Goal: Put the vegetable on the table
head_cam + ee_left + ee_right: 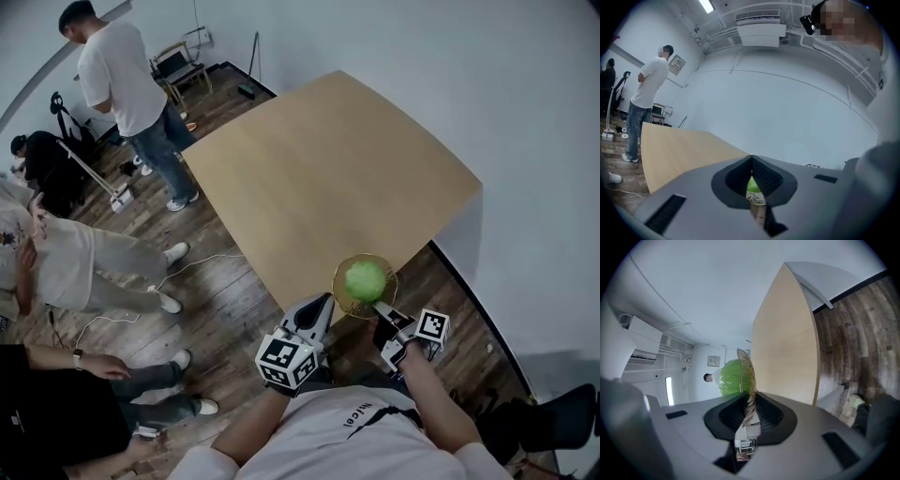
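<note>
A round green vegetable (365,279) lies in a see-through amber bowl (341,292) held in the air over the near corner of the light wooden table (328,178). My right gripper (380,306) is shut on the bowl's near rim. In the right gripper view the rim (746,376) sticks out from between the jaws (751,399), with the vegetable (729,377) beside it. My left gripper (323,302) is just left of the bowl, jaws together (751,161). Only a sliver of green (752,185) shows through the slit between them.
The bare tabletop (679,150) stretches away ahead. A white wall (525,112) runs along its right side. A person in a white shirt (127,80) stands at the far left, and others sit or stand along the left (66,262). A cable (187,267) lies on the wooden floor.
</note>
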Motion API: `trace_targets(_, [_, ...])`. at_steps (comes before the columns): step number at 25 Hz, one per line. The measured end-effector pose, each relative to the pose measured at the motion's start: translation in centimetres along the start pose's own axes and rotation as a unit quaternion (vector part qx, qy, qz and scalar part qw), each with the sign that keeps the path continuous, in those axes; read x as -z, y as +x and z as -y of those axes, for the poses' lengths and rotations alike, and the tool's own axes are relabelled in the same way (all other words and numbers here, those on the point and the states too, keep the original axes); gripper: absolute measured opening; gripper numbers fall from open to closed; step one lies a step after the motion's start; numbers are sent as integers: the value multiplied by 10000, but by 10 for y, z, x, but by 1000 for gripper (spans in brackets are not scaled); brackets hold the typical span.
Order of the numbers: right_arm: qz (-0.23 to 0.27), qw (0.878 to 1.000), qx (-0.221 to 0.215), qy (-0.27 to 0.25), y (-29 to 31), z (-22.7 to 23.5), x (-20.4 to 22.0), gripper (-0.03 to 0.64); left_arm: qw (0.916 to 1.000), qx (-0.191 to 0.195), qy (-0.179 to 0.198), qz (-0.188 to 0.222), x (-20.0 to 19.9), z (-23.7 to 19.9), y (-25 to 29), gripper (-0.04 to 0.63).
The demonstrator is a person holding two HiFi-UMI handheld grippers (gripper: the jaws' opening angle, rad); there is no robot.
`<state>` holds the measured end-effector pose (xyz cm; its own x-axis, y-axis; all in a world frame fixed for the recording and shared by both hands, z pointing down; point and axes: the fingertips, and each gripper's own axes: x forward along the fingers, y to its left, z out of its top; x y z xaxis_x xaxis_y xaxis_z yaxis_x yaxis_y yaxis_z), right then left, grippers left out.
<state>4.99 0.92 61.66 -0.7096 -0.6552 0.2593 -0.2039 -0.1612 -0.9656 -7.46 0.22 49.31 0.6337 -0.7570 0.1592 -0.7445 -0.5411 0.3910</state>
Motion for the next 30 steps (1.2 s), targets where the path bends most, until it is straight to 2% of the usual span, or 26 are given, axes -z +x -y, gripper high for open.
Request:
trace_targets(8, [-155,9997,202,9,56,22,-38,57,9996,-165,-200,-86,-11,-45,17,12])
trace_targets(16, [-724,9965,397,-150,110,68,-99,57,9983,-514,-260,-77,-34,-77,70,12])
trace_targets(25, [-1289,9889,727,-89,157,118,-148,58,9924,-1146,-418,-137,-39,-97,112,12])
trace_targets(30, [-1592,9830,912,12,186,136,-175,60,9862,-1545,-562,-196,-37,-119,136,12])
